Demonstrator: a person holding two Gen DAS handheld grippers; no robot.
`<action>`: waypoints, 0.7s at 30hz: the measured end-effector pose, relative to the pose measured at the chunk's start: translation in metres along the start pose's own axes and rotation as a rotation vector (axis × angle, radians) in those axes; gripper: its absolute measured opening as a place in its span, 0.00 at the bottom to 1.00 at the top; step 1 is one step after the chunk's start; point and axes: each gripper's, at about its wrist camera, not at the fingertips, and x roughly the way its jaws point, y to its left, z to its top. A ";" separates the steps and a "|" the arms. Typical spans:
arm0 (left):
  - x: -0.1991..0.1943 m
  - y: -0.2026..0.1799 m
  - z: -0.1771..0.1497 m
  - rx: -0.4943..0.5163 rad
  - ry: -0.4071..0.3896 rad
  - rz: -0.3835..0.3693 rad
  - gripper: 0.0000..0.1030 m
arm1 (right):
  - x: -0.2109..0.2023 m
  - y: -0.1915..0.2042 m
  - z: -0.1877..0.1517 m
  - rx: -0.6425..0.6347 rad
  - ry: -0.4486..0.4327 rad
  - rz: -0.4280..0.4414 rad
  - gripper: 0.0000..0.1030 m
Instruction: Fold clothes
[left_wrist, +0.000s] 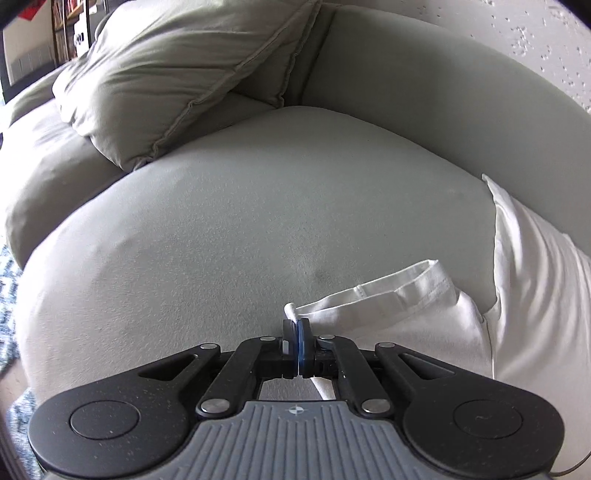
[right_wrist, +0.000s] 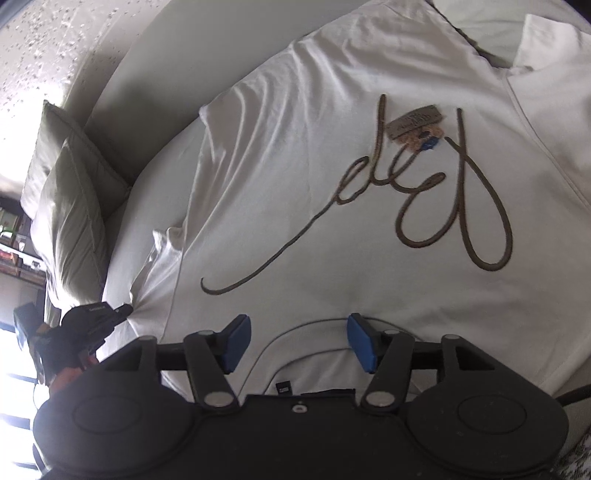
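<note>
On the bed (left_wrist: 221, 221), left gripper (left_wrist: 297, 325) pinched tight on white shirt (right_wrist: 332, 166) sleeve end (left_wrist: 369, 295); shirt lies off right. Right gripper (right_wrist: 295, 343) half open, empty, at collar.

The white shirt (right_wrist: 332, 184) bears brown cursive script, roughly "del"; its hang tag (right_wrist: 413, 123) is unreadable.

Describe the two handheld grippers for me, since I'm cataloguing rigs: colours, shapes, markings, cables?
Both share a build: black scissor-like linkage arms with silver rivets, and two round black lobes at the base. The left gripper has blue pads and a ribbed grey centre plate bearing a small crosshair mark. The right gripper has blue rectangular pads on black fingers and a dark centre plate; thin grey cables run beneath it.
</note>
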 end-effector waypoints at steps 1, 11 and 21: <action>-0.005 0.002 -0.002 -0.002 0.002 0.003 0.02 | -0.003 0.000 0.000 -0.006 -0.006 0.000 0.59; -0.047 -0.004 -0.007 0.038 -0.055 0.030 0.05 | -0.068 -0.046 0.004 0.062 -0.200 -0.023 0.62; -0.039 -0.123 -0.054 0.426 0.230 -0.163 0.12 | -0.037 -0.049 0.024 -0.119 -0.138 -0.290 0.18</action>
